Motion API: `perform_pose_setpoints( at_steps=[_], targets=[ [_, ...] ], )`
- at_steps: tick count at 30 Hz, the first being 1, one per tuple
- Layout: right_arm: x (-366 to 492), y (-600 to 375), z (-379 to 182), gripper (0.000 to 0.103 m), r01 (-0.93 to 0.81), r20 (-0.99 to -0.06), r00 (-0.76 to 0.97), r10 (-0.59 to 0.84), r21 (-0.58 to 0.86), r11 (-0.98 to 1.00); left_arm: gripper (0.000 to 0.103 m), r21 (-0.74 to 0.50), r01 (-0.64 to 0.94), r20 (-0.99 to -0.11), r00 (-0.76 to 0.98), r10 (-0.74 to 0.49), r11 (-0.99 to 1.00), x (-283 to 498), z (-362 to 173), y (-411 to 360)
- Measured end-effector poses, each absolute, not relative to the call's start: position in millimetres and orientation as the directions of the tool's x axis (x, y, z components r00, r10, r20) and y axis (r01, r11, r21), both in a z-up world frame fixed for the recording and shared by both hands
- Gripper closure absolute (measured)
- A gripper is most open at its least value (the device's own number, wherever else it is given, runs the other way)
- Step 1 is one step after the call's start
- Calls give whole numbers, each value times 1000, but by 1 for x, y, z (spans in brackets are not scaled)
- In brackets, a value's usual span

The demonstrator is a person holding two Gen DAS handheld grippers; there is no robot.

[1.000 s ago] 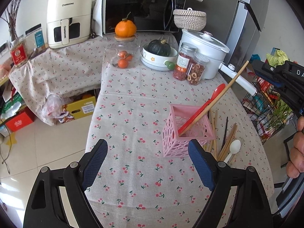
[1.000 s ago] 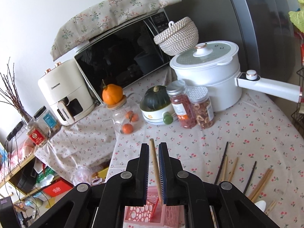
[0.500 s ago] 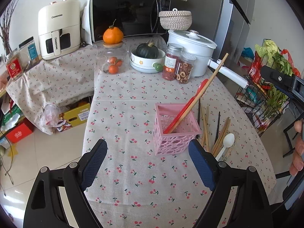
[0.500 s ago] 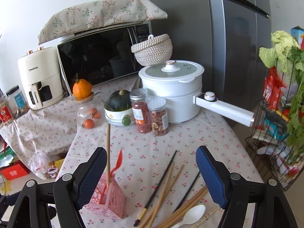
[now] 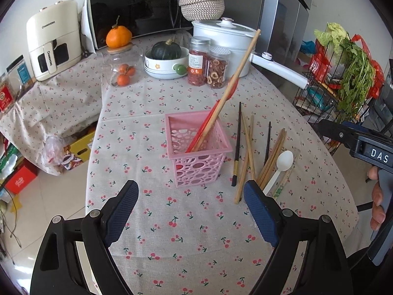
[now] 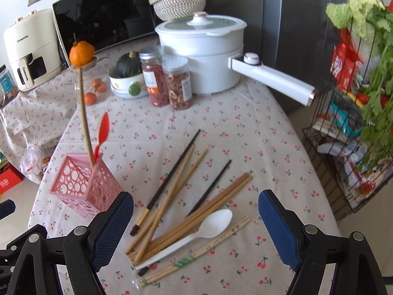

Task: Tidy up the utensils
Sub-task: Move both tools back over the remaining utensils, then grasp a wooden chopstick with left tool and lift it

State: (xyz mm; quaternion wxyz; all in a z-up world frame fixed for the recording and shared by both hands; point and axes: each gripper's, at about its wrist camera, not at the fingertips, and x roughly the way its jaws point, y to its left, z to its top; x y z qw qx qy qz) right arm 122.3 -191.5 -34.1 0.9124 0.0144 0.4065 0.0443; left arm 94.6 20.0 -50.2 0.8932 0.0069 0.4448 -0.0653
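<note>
Home kitchen. A microwave [image 5: 137, 7], air fryer [image 5: 52, 41], white electric pot [image 6: 201, 51] and fridge [image 6: 294, 24] crowd the back of a table [image 5: 196, 221] covered in cherry-print cloth. Food jars [image 5: 208, 62], oranges [image 5: 118, 36] and a wire rack of vegetables [image 5: 343, 73] stand around.

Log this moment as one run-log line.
left gripper: open, empty | right gripper: opening, empty | pink basket: wooden stick, red utensil | chopsticks, white spoon: on table

A cherry-print table [image 5: 196, 233] carries a pink basket [image 5: 200, 164], loose chopsticks [image 6: 172, 191] and a white spoon [image 6: 208, 223].
</note>
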Motion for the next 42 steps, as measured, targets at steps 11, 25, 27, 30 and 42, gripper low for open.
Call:
perform_pose_setpoints(
  at_steps=[11,25,27,30,42],
  targets=[
    [136,-273,-69,15,96,-853,518,62,129,987,14,8,280,-848,511,-142,960,111,-63,-65],
    [142,-332,-90,15,205,-891,449,66,174,963,71,69,279,-873,481,-77,958,207,-99,-162],
    [144,-335,-94,15,211,-896,438,76,185,960,76,72,246,-878,475,-55,967,227,-107,-165],
    [147,-337,-98,15,213,-900,426,89,196,957,83,51,182,-890,454,-38,982,250,-119,-160],
    [155,-338,-94,15,200,-886,445,131,241,950,91,80,86,-905,425,36,993,293,-148,-154]
  ],
)
